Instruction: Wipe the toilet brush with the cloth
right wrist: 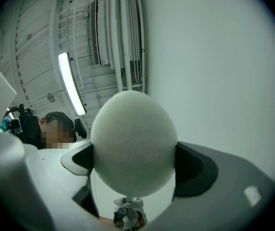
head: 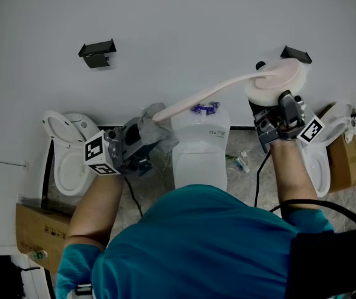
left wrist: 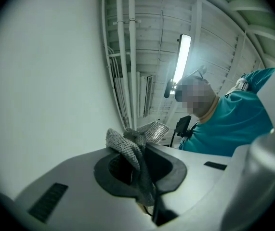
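The toilet brush has a long pale handle (head: 209, 92) and a round white head (head: 277, 80), and it is held up level in front of the white wall. My right gripper (head: 279, 116) is shut on the head; in the right gripper view the white ball (right wrist: 135, 143) fills the gap between the wide-set jaws of that gripper (right wrist: 137, 166). My left gripper (head: 141, 136) is shut on a grey cloth (head: 153, 120) at the handle's left end. In the left gripper view the knitted cloth (left wrist: 132, 148) hangs bunched between the dark pads of that gripper (left wrist: 139, 171). The cloth (right wrist: 130, 211) also shows below the ball.
Three white toilets stand along the wall: one left (head: 68, 161), one right (head: 318, 161), and a tank in the middle (head: 199, 136) with a blue item (head: 204, 108) on top. Cardboard boxes (head: 40, 229) (head: 347, 161) sit at both sides. Two black brackets (head: 96, 52) (head: 296, 55) are fixed on the wall.
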